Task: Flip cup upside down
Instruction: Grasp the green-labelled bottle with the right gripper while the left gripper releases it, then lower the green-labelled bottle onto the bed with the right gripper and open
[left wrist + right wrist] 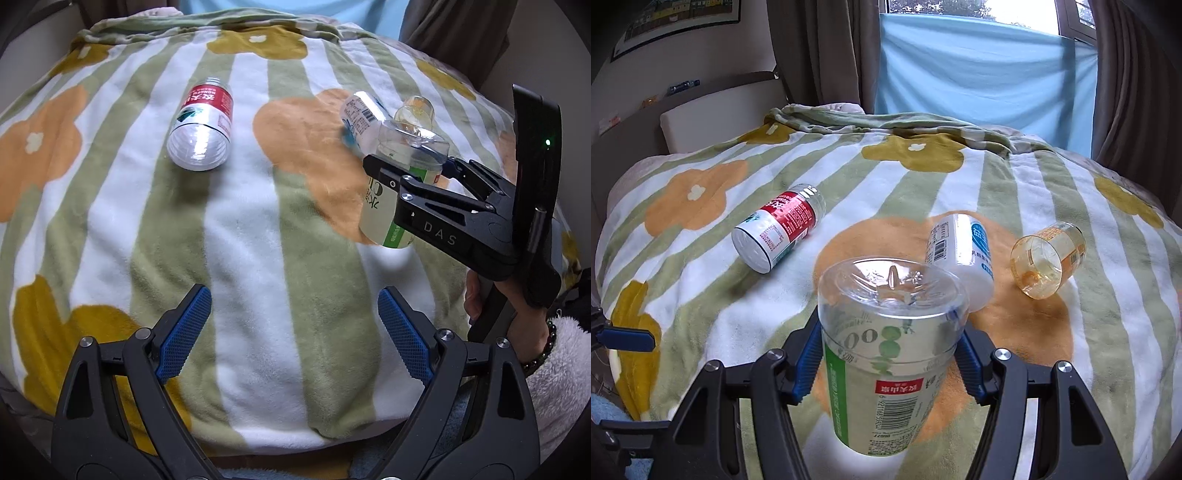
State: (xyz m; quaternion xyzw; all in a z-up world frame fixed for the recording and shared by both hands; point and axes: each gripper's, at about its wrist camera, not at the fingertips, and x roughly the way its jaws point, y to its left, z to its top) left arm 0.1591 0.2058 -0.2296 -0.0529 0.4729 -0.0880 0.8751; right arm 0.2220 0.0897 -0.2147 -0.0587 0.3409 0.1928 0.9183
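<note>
Clear cup (886,354) base-up, right jaws clamped | left jaws apart

A: What sits nearest the lens?

B: The left claw (294,332), its blue pads (183,334) spread wide apart with nothing between them, above a striped blanket (236,236) printed with flowers, spread over a bed.

A: And on the right?

B: The right claw (408,168), closed around a clear cup (388,206) with a green and white label. The cup is bottom-up and tilted, its moulded base on top. A hand (517,314) with a beaded bracelet (543,350) grips the handle.

A: Anything else on the blanket?

B: A red-labelled cup (203,127) lies on its side, well to the left. Just behind the held cup lie a white cup with a barcode (360,114) and an amber cup (413,112).
</note>
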